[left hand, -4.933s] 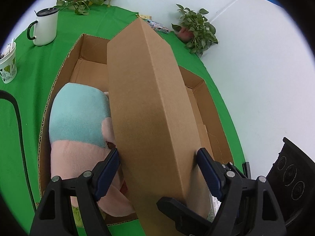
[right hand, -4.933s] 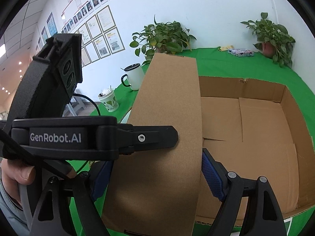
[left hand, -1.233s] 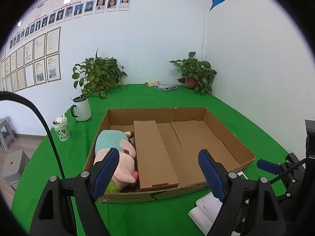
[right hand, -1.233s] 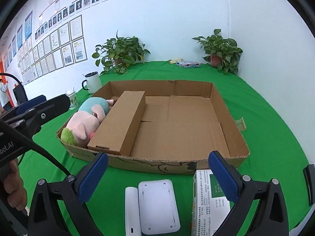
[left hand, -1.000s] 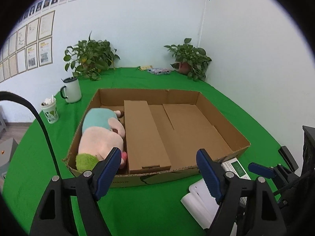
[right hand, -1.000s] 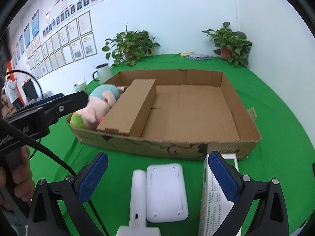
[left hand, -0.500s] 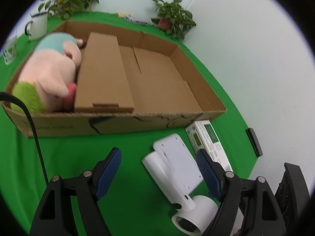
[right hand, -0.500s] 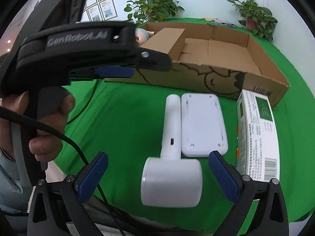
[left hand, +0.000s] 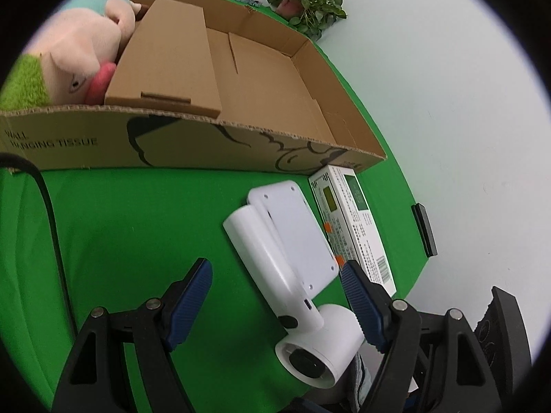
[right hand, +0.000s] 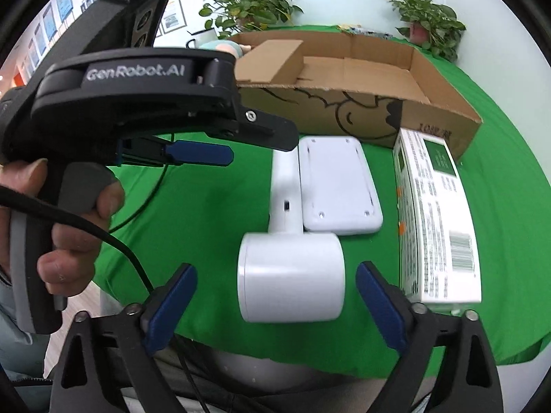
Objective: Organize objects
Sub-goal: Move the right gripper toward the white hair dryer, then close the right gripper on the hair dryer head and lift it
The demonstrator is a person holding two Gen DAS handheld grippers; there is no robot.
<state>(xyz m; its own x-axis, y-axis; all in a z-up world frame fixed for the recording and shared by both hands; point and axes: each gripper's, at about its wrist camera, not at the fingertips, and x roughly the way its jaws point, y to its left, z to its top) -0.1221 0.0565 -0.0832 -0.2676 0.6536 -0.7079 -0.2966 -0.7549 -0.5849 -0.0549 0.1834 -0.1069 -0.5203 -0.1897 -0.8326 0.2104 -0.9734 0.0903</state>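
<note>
White handheld device [right hand: 291,272]: cylindrical head, long handle, flat rectangular base plate [right hand: 339,186] alongside the handle. Lies on the green bench [right hand: 206,213], its head directly ahead of the right hand-held gripper [right hand: 275,296] and between that gripper's spread blue pads, not touched by them. In the left wrist view the same device [left hand: 286,268] lies between the fingers of the left hand-held gripper [left hand: 275,285], also released and wide apart, gripping nothing.

White printed carton [right hand: 435,220]: lies flat just right of the device, its far end against the cardboard tray.

Cardboard tray [left hand: 193,148]: shallow, open-topped, beyond both grippers. Contains a closed brown box [left hand: 168,58] lying flat and, to that box's left, a plush toy [left hand: 72,44] in pink, teal and green, pressed against the box.

Person's hand [right hand: 58,220]: wrapped around the left gripper's handle, at the left of the right wrist view.

Potted plants [right hand: 427,20]: beyond the tray, by the wall.

Small black object [left hand: 424,229]: at the bench edge, right of the carton.
</note>
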